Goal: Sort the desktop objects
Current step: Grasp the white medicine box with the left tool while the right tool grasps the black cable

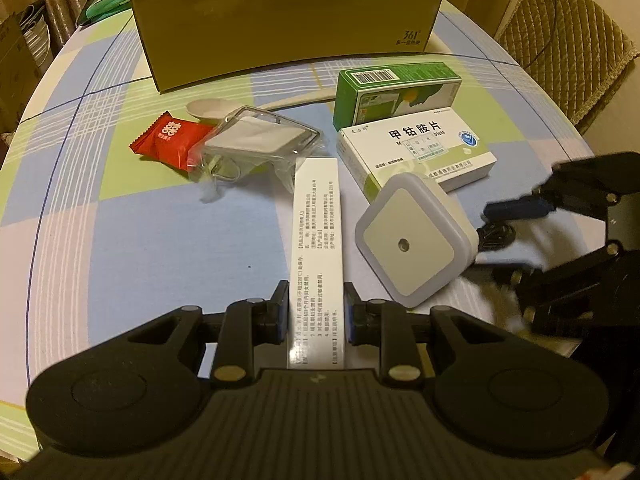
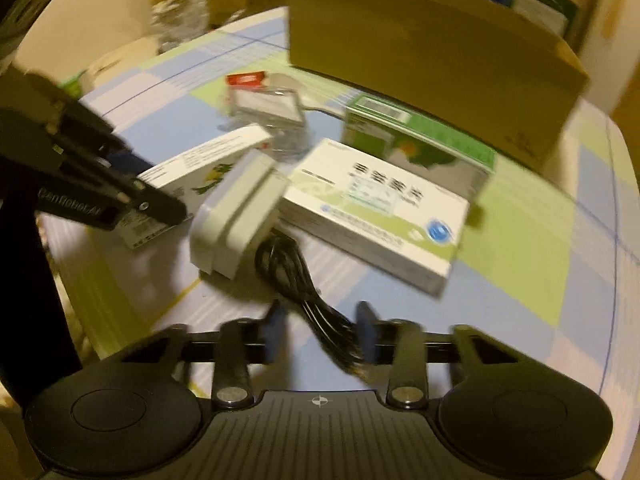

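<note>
Long white box (image 1: 316, 240): clamped at its near end in the left tongs (image 1: 316, 312); it appears to rest on the bench (image 1: 140, 240).
Black cable (image 2: 296, 276): lies between the pads of the right tongs (image 2: 320, 332); contact too blurred to confirm.
Night light (image 1: 412, 240): just right of the left tongs, on the bench.
Pill boxes, red sachet (image 1: 172, 140), clear packet: beyond the tongs, unsorted.
Cardboard box (image 1: 288, 20): farthest; contents hidden.
Progress: judged early; most items remain.

Matt cardboard box (image 1: 288, 28), checked cloth (image 1: 140, 240)
</note>
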